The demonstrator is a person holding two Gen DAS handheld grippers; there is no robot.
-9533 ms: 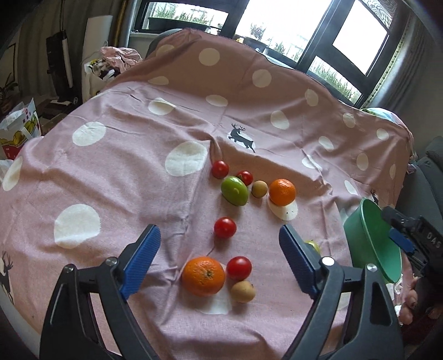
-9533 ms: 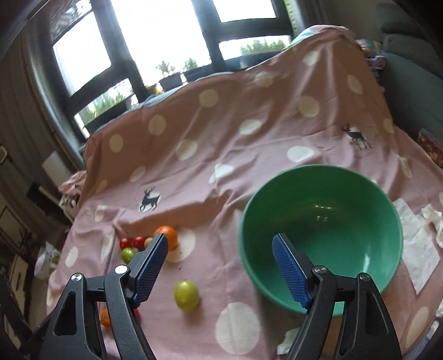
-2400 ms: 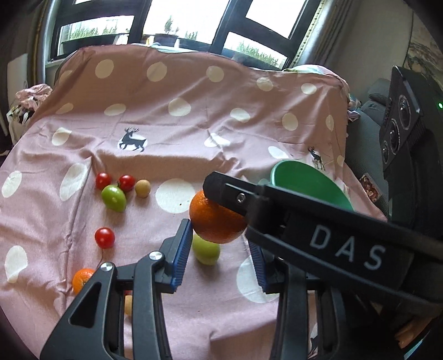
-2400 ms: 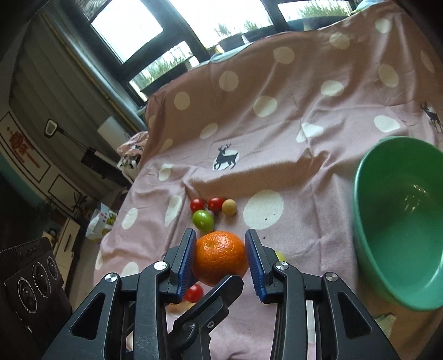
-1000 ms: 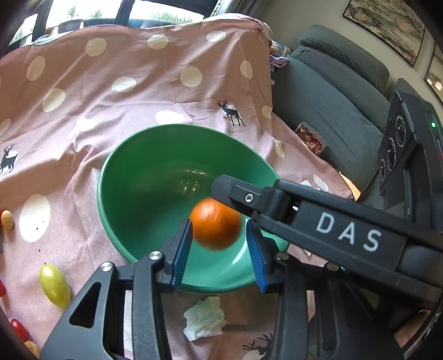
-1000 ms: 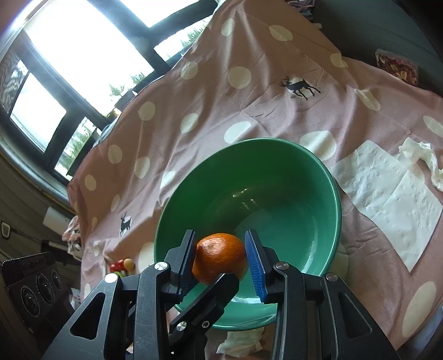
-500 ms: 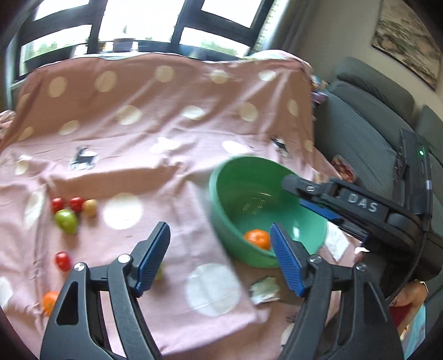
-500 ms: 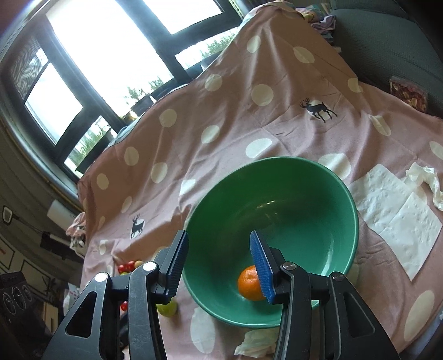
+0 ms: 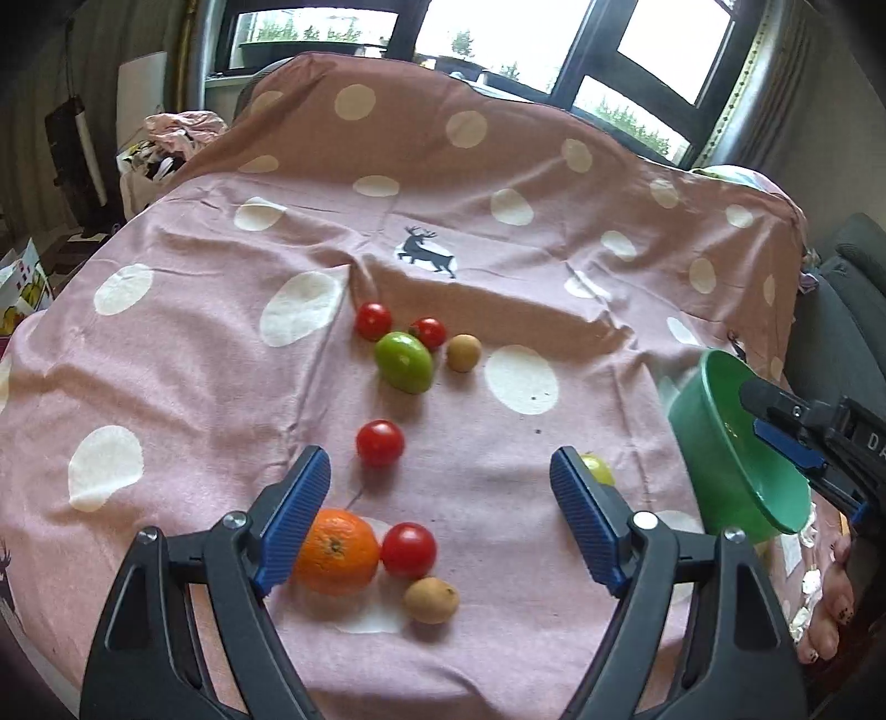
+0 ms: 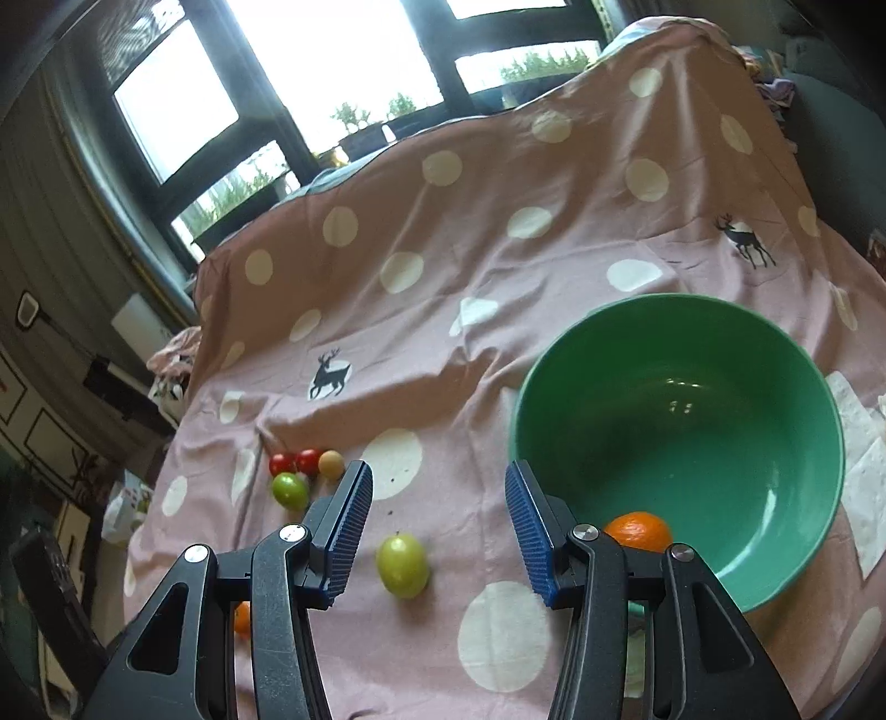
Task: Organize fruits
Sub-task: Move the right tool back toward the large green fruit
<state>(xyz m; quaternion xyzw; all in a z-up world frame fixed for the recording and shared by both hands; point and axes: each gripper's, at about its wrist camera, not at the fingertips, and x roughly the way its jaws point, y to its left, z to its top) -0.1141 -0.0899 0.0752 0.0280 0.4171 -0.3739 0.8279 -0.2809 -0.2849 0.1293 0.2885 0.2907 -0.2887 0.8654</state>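
On the pink dotted cloth lie an orange, several red tomatoes such as one, a green fruit and two small brown fruits. My left gripper hovers over them, jaws opening, nothing between them. The green bowl holds one orange. My right gripper is left of the bowl, jaws opening and empty, above a yellow-green fruit. The right gripper also shows over the bowl in the left wrist view.
White paper napkins lie right of the bowl. A grey sofa stands at the right, windows behind the table. A person's hand shows at the lower right. Clutter sits past the table's far left.
The orange left both grippers and dropped into the bowl. Both grippers opened. The left one swung left from the bowl to the fruits; the right one drew back left.
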